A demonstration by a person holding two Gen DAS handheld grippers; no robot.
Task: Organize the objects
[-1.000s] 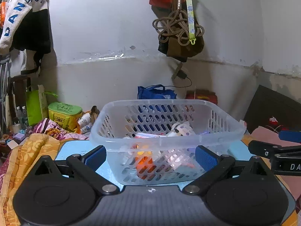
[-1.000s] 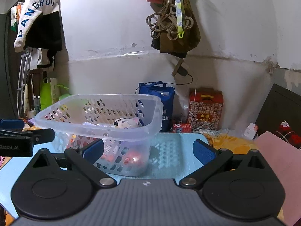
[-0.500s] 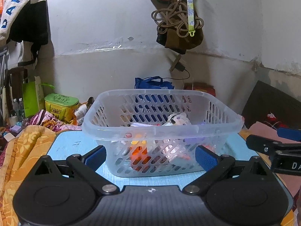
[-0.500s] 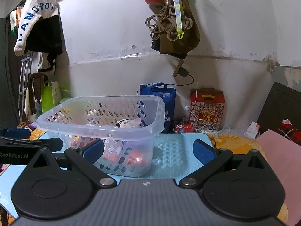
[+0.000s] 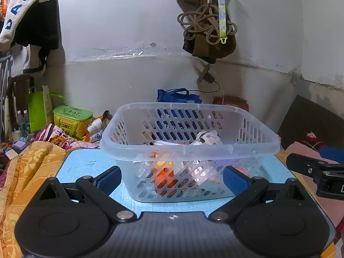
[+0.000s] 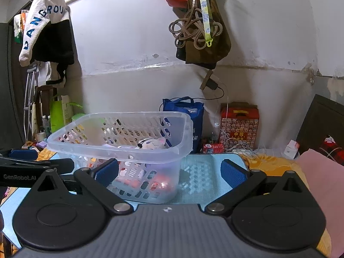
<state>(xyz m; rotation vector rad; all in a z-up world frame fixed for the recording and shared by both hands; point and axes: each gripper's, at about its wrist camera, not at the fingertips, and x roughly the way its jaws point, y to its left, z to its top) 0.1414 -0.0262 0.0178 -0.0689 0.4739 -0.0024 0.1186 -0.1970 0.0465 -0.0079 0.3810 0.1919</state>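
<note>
Plastic basket: clear and slotted, it stands upright on the blue table, dead ahead at 12 o'clock of the left gripper.
Contents: a white spotted soft toy lies on top toward the far wall; an orange thing and other small pieces show through the slots, too blurred to name.
Left fingers: spread wide and empty, their blue pads just short of the basket's near wall, one toward each near corner.
Right fingers: also spread wide and empty; the right gripper faces bare table, with the basket off at 10 to 11 o'clock.
Long axis: from the left view the basket's long side runs 9 to 3 o'clock, square across the fingers.
Nearer hand: the left, by my judgement, since the basket sits centred before it while the right hand would have to swing toward 9 o'clock.
Left view only: the basket's full near wall and the right gripper entering at 3 o'clock.
Right view only: the open stretch of table at 1 o'clock of the basket, and a blue bag and a red box behind the table against the wall.
Task state: nothing loose shows on the table, so the sorting looks close to done.
</note>
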